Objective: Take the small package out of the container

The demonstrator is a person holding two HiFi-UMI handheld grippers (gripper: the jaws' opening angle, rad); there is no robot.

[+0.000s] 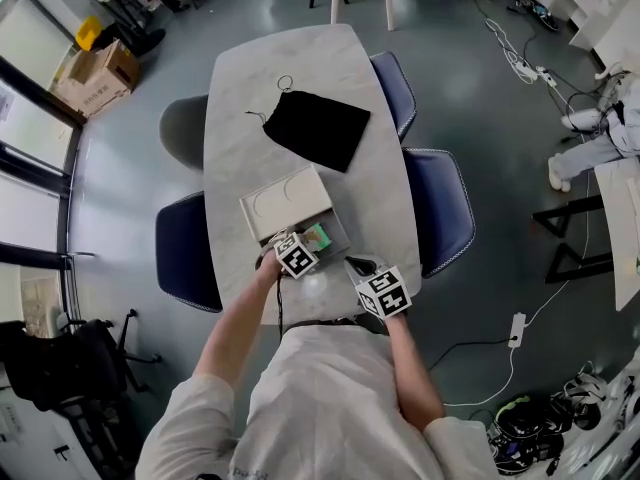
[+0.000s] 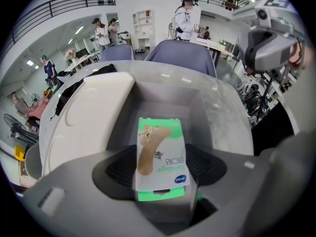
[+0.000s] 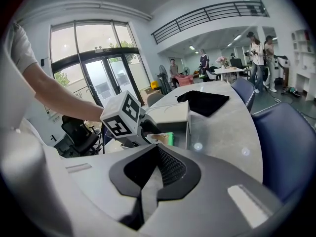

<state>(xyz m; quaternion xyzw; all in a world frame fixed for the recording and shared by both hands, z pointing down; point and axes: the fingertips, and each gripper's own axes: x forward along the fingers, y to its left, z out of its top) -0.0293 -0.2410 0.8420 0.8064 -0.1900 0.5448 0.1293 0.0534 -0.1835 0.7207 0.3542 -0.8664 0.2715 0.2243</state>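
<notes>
The small package (image 2: 160,152), white and green with a plaster pictured on it, sits between the pads of my left gripper (image 2: 162,167), which press on its two long edges. It is tilted up over the open grey half of the container (image 2: 217,117), whose white lid (image 2: 94,117) lies to the left. From the head view the left gripper (image 1: 308,241) reaches into the container (image 1: 285,200) at the table's near end, with the package (image 1: 318,236) green beside it. My right gripper (image 1: 356,267) hovers just right of the container, jaws shut and empty (image 3: 155,154).
A black drawstring pouch (image 1: 316,128) lies further up the marble table (image 1: 300,68). Blue chairs (image 1: 440,208) stand on the right, and one blue (image 1: 185,253) and one grey chair on the left. People stand in the room beyond.
</notes>
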